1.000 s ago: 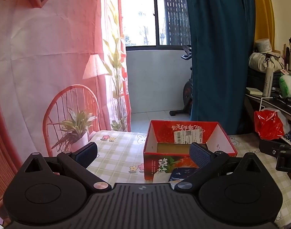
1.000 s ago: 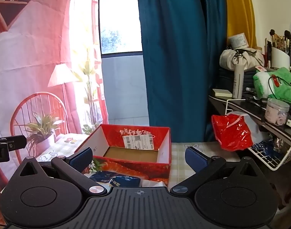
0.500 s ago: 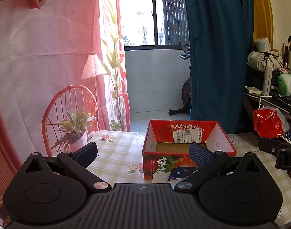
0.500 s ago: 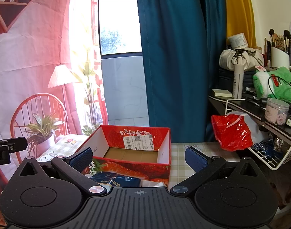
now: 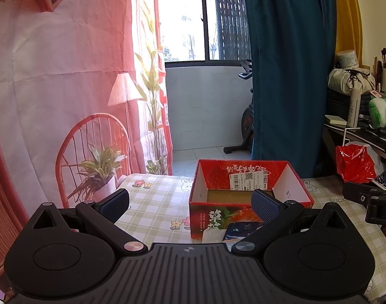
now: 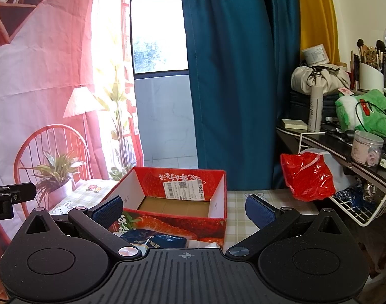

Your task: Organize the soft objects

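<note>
A red strawberry-print cardboard box (image 5: 248, 202) (image 6: 172, 217) stands open and empty on the checked tablecloth (image 5: 155, 202). Dark blue soft packets (image 5: 241, 229) (image 6: 152, 238) lie against its near side, partly hidden by the gripper bodies. My left gripper (image 5: 190, 202) is open, held above the table in front of the box's left half, nothing between its fingers. My right gripper (image 6: 184, 206) is open too, hovering over the box's near wall and the packets. The right gripper's tip (image 5: 370, 200) shows at the right edge of the left wrist view.
A red plastic bag (image 6: 307, 174) hangs by a white wire basket (image 6: 365, 207) at the right. A cluttered shelf holds a green plush toy (image 6: 365, 114), a bottle and a jar. A teal curtain (image 6: 231, 76) hangs behind the table; a printed pink backdrop (image 5: 53, 76) is left.
Both views have shifted slightly; the box sits a little lower and nearer in the frames. Both grippers stay open and empty.
</note>
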Motion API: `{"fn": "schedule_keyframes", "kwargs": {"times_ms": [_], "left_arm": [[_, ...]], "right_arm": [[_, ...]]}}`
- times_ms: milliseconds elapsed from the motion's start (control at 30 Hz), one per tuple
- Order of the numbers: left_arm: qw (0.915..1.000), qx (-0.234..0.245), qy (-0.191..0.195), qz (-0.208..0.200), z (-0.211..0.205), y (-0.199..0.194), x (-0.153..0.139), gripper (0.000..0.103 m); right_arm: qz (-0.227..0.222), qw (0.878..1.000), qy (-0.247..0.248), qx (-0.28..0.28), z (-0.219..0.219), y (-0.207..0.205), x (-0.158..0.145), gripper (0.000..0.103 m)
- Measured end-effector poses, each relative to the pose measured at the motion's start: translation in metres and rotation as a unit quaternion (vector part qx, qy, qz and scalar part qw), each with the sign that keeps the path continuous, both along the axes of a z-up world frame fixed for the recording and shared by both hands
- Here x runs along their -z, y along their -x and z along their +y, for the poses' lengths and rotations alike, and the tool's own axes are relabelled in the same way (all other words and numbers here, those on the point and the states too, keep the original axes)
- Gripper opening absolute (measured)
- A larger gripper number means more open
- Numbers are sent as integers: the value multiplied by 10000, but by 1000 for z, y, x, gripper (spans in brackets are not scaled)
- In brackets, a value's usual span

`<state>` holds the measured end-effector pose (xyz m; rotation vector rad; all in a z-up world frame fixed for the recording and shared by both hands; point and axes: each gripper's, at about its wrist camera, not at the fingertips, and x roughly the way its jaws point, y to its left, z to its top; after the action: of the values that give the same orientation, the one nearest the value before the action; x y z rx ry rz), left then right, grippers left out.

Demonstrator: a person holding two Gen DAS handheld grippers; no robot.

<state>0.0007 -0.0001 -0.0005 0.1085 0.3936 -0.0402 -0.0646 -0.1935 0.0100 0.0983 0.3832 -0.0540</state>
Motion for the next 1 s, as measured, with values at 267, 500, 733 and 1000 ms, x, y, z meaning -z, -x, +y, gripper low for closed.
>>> {"fn": "schedule_keyframes", "kwargs": {"times_ms": [267,500,733,1000], "left_arm": [[10000,1,1,1,0,0,0,103],[10000,31,-17,2,-1,1,1,103],[10000,68,-21,23,0,0,2,103],[10000,85,-10,35,2,0,1,103]], "right_arm": [[-1,10000,-1,0,0,0,0,103],[-7,10000,-7,4,-1,0,0,103],[4,10000,-31,21,-1,-1,1,103],[6,10000,-34,22,-1,-1,0,103]]}}
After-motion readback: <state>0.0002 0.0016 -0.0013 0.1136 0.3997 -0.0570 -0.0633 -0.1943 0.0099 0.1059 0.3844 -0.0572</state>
